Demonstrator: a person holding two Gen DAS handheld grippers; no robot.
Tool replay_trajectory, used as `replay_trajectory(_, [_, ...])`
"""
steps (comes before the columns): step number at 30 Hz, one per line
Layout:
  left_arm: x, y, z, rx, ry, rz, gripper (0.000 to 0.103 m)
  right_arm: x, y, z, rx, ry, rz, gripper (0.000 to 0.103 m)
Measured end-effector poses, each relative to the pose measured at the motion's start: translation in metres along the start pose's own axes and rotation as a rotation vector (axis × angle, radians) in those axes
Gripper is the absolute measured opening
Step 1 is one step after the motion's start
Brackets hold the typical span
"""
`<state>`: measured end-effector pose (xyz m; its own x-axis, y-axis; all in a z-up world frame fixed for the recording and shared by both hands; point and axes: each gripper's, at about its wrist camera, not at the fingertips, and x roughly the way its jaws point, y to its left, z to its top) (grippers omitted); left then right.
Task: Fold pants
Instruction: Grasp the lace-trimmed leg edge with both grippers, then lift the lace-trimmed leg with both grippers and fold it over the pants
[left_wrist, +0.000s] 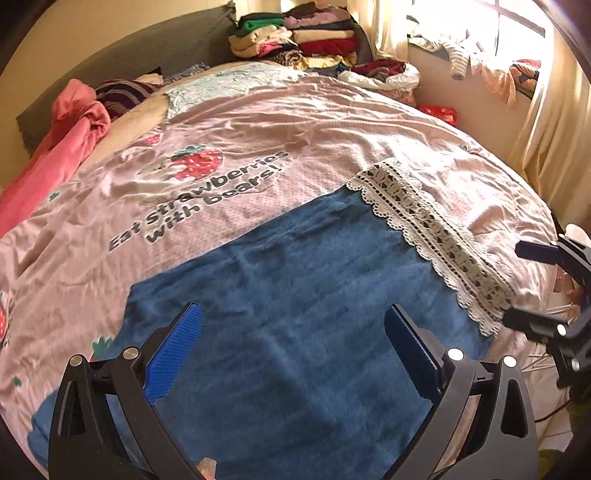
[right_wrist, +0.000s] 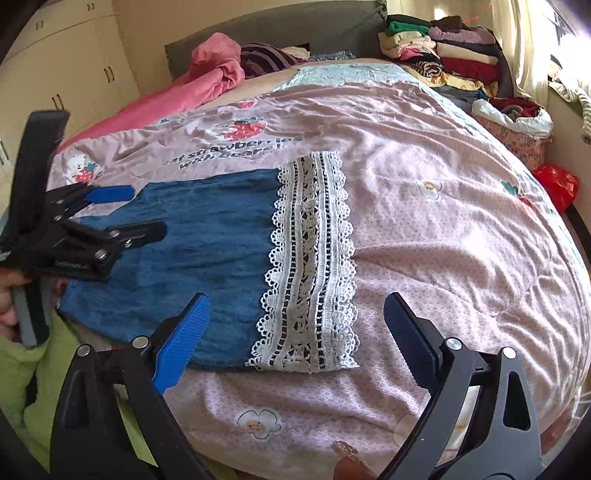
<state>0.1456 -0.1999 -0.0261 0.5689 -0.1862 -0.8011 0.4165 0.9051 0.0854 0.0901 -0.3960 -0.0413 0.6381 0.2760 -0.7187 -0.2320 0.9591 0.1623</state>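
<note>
One pair of blue pants (right_wrist: 207, 254) with a white lace hem (right_wrist: 310, 266) is lying flat on the bed's pink quilt (right_wrist: 443, 229). Two tongs are hovering over it: the left tongs (left_wrist: 293, 336) above the blue cloth, the right tongs (right_wrist: 297, 321) above the lace, both gaping wide, gripping nothing.
</note>
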Motion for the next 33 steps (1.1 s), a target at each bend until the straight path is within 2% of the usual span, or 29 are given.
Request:
replay_trajectory(4, [0.021,0.006,0.015,-0.002,0.022,-0.037,0.098,0.006,-0.002,-0.002,0.018,0.02,0.011,0.089])
replay_trajectory(8, [0.037,0.011,0.034,-0.022,-0.006,-0.11,0.098,0.007,-0.007,-0.003,0.045,0.029,0.009,0.089])
replay_trajectory(12, [0.055,0.01,0.052,-0.011,-0.011,-0.16,0.098,0.012,-0.016,-0.009,0.123,0.056,0.061,0.089])
replay_trajectory(17, [0.089,0.008,0.071,-0.004,0.022,-0.269,0.098,0.02,-0.015,-0.015,0.147,0.075,0.094,0.089])
replay_trajectory(19, [0.099,0.006,0.074,-0.008,0.034,-0.315,0.098,0.021,-0.014,-0.016,0.153,0.073,0.11,0.086])
replay_trajectory(20, [0.104,0.005,0.074,-0.014,0.045,-0.339,0.097,0.023,-0.014,-0.016,0.161,0.075,0.123,0.079])
replay_trajectory(22, [0.113,0.0,0.074,-0.012,0.072,-0.368,0.086,0.026,-0.015,-0.014,0.17,0.072,0.133,0.076])
replay_trajectory(25, [0.115,-0.008,0.074,-0.001,0.07,-0.401,0.067,0.031,-0.018,-0.011,0.193,0.059,0.158,0.073])
replay_trajectory(27, [0.115,-0.01,0.074,-0.019,0.071,-0.44,0.045,0.036,-0.018,-0.009,0.202,0.054,0.181,0.054])
replay_trajectory(28, [0.114,-0.012,0.074,-0.017,0.07,-0.446,0.039,0.037,-0.017,-0.008,0.197,0.057,0.197,0.049])
replay_trajectory(29, [0.112,-0.015,0.073,-0.009,0.069,-0.443,0.029,0.039,-0.014,-0.007,0.186,0.06,0.228,0.033])
replay_trajectory(30, [0.109,-0.017,0.071,0.004,0.066,-0.435,0.023,0.04,-0.01,-0.006,0.174,0.065,0.24,0.029])
replay_trajectory(33, [0.104,-0.021,0.07,0.034,0.058,-0.4,0.016,0.037,-0.002,-0.001,0.14,0.047,0.233,0.028])
